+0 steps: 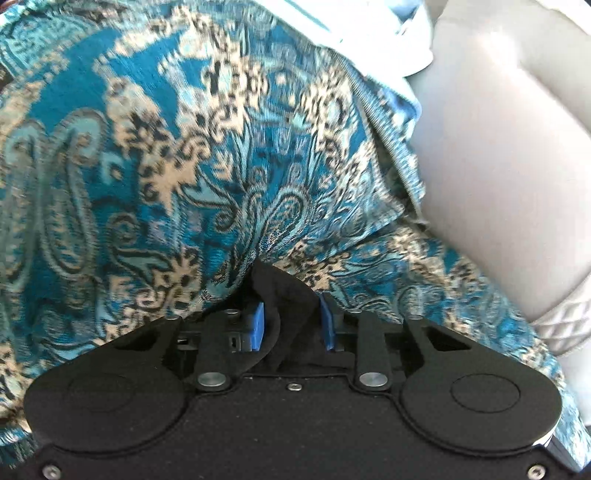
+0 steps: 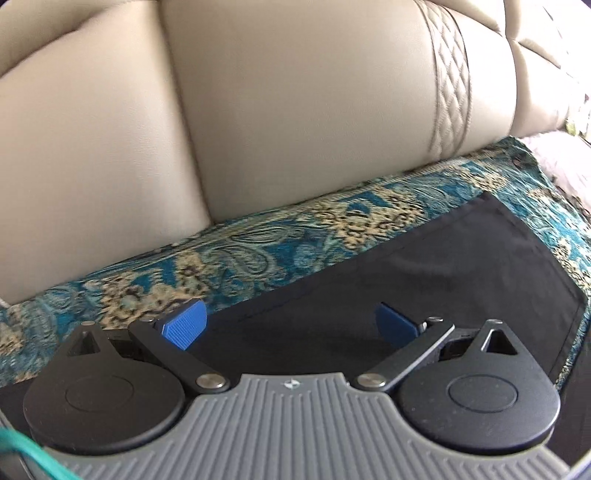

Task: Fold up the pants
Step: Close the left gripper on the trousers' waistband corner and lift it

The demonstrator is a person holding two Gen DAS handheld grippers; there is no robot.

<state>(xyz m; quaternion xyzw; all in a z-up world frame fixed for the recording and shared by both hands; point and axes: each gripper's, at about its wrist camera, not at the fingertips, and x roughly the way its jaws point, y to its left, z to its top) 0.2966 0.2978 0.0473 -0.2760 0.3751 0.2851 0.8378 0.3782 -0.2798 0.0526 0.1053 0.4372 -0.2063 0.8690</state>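
1. Setting: a sofa with a beige leather backrest (image 2: 295, 110); its seat is draped with a teal paisley cover (image 1: 184, 147), the landmark for all that follows.
2. A quilted, diamond-stitched band (image 2: 452, 85) runs down the backrest, above the far edge of the cover.
3. Black pants (image 2: 443, 266) lie spread flat on the cover, a strip of paisley showing between their far hem and the backrest.
4. Left tool (image 1: 291, 325): jaws narrow, the blue pads (image 1: 258, 325) pressed on a bunched fold of the black pants (image 1: 284, 295), which rises off the cover just ahead of the tool.
5. Right tool (image 2: 291, 325): jaws wide, nothing between them; its blue pads (image 2: 184, 326) hang over the flat pants, near the pants' edge closest to the backrest.
6. Pale blue and white cloth (image 1: 369, 33) lies at the far end of the cover, beside the backrest; it is blurred.
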